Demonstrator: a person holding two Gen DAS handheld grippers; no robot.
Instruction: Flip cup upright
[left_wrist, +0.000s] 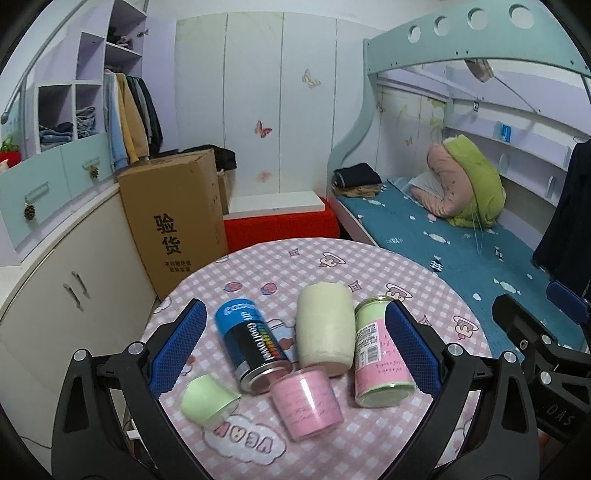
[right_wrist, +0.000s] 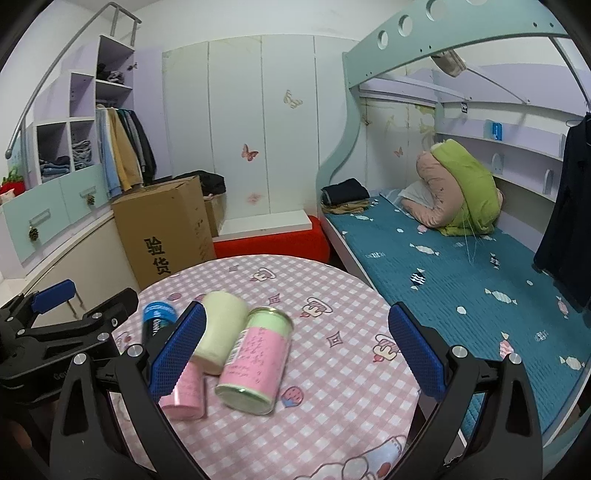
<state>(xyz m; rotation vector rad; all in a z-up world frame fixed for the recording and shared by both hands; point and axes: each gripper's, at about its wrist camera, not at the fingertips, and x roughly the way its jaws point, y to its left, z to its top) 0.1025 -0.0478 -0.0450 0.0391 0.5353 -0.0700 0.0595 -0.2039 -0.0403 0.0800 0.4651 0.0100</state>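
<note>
**Cups and cans lying on a round worktop**

Bedroom walls with butterfly stickers stand behind a round worktop (left_wrist: 369, 266) that has a pink checked cloth. A bunk bed (left_wrist: 461, 236) with a blue sheet is on the right, and a brown cardboard box (left_wrist: 173, 218) stands on the left.

Five things lie close together on the worktop. A pink cup (left_wrist: 306, 404) lies on its side near the front, with its wide end toward the camera. Its narrow end touches a blue and black can (left_wrist: 253, 343), which also lies down. A small green cup (left_wrist: 208, 400) lies tipped over at the left, apart from the pink cup. A cream cup (left_wrist: 325, 326) lies behind the pink cup. Just beside it on the right lies a pink and green can (left_wrist: 380, 354).

The left tool (left_wrist: 295, 350) hangs over the group with its blue fingers (left_wrist: 177, 350) spread wide. It holds nothing.

The right tool (right_wrist: 295, 354) is also spread wide and holds nothing. It hangs over the right part of the worktop, with the pink and green can between its fingers.
</note>
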